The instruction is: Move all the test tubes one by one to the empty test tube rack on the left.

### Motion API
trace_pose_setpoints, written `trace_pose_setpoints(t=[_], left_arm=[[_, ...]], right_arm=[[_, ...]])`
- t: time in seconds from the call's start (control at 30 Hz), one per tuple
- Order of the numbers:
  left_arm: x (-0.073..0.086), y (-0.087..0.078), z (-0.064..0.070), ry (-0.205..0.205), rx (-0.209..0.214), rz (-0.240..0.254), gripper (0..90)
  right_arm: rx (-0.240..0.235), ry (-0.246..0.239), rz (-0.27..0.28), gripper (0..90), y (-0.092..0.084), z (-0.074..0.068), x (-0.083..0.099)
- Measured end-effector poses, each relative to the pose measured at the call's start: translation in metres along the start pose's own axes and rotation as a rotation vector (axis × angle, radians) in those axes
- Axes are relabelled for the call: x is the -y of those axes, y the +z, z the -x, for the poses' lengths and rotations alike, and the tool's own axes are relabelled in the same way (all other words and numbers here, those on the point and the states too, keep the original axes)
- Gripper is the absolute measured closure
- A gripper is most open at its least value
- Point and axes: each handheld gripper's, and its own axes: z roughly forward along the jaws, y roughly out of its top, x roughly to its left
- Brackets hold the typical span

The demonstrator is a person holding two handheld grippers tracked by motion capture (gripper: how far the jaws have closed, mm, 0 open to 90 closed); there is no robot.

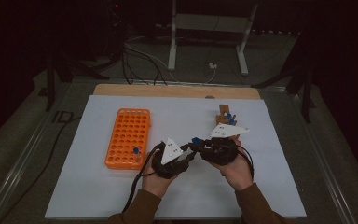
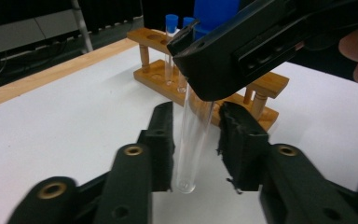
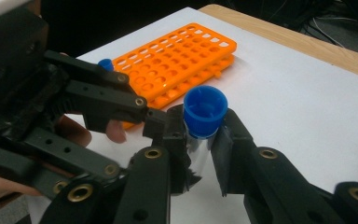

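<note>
The right gripper is clenched on a clear test tube just below its blue cap, holding it above the white sheet near the middle of the table. The left gripper meets it from the other side: in its own view the glass body of the tube stands between its two black pads, the left pad against the glass and a narrow gap showing on the right, so whether it grips I cannot tell. In the high view both grippers sit close together, tips touching around the tube's cap. An orange rack lies flat on the sheet to the left with one blue-capped tube standing in a hole near its front corner. A wooden rack with more blue-capped tubes stands behind the right hand.
</note>
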Motion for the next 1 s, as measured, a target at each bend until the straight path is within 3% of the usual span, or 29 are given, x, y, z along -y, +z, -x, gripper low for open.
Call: trace_pose_setpoints(t=[0.33,0.5,0.6,1.0], left_arm=[[0.001,0.001,0.003,0.028,-0.008,-0.01,76.7],[0.002,0.001,-0.001,0.015,-0.015,-0.025,77.0],[0.004,0.001,-0.005,-0.001,-0.026,-0.032,77.0],[0.007,-0.016,-0.015,-0.037,-0.003,-0.007,77.0]], right_arm=[[-0.011,0.002,-0.006,76.4,0.001,0.0,0.0],[-0.015,0.052,0.008,49.5,-0.001,0.005,0.001],[0.009,0.069,0.012,35.6,-0.003,0.008,0.002],[0.097,0.083,0.041,8.5,-0.014,0.019,0.006]])
